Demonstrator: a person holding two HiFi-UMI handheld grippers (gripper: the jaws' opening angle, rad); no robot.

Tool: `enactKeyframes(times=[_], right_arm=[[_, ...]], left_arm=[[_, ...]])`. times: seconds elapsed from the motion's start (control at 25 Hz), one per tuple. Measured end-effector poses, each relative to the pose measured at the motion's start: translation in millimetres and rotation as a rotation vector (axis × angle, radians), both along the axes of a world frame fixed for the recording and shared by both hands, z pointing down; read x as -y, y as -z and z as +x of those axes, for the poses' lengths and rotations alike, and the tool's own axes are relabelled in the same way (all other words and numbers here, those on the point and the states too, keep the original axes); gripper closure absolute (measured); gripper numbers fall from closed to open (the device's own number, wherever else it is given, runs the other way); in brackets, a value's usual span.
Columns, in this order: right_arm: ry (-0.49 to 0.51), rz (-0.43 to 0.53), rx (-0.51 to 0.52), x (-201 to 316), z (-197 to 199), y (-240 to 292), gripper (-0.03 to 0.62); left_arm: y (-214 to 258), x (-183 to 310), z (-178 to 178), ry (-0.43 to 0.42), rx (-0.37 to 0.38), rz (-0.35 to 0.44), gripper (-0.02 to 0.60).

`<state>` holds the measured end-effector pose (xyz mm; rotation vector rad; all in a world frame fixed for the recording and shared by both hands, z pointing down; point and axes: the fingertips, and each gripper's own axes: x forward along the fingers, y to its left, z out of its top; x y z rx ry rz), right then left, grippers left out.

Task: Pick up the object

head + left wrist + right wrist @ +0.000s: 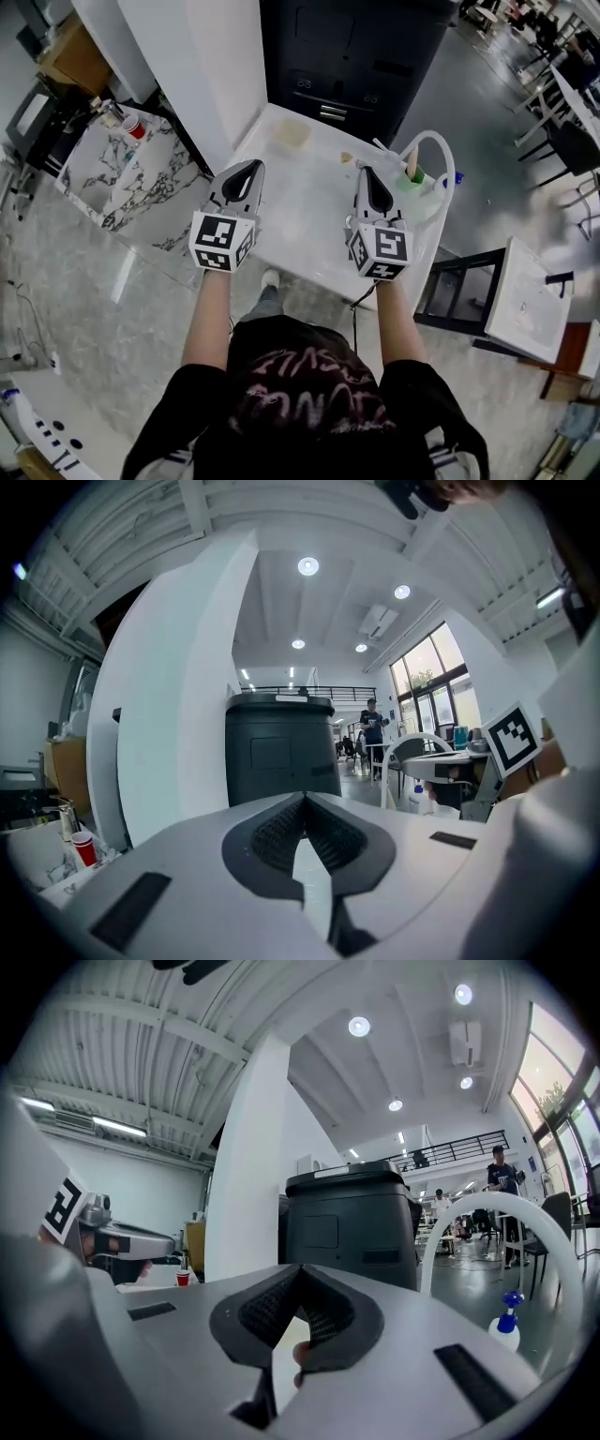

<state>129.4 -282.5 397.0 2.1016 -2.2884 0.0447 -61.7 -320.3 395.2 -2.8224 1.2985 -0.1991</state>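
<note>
Jaws together and empty, left gripper (254,166) and right gripper (364,172) were held over the white table (309,225), their jaws to be parted before descent on the green cup (410,180) beside the right one, judged the likely object.

I cannot tell which thing the task means, so I name those I see on the white tabletop (309,216). A flat pale beige piece (292,134) lies near the far edge, on the left part of it. A small tan bit (347,157) lies to the right of this piece, apart from it; it is too small to say what it is. A green cup (410,178) stands upright near the right edge, with a wooden stick (412,161) standing in it. All of them rest on the tabletop; none is lifted.
</note>
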Motion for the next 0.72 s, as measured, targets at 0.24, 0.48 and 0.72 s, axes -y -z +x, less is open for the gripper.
enactKeyframes(times=[0.24,0.48,0.72], right_arm=[[-0.05,-0.008,-0.001,41.1,-0.4,0.3,0.58],[-0.107,-0.025,-0.005,72.9,1.6,-5.2,0.579],[-0.161,-0.048,-0.003,97.7,-0.4,-17.0,0.579]], left_arm=[[-10.3,49.7,7.3,-0.061,0.005,-0.033,0.566],[-21.4,88.1,14.2,-0.119,0.008,-0.06,0.566],[-36.7,122.3,19.6,-0.182,0.017,-0.09,0.566]])
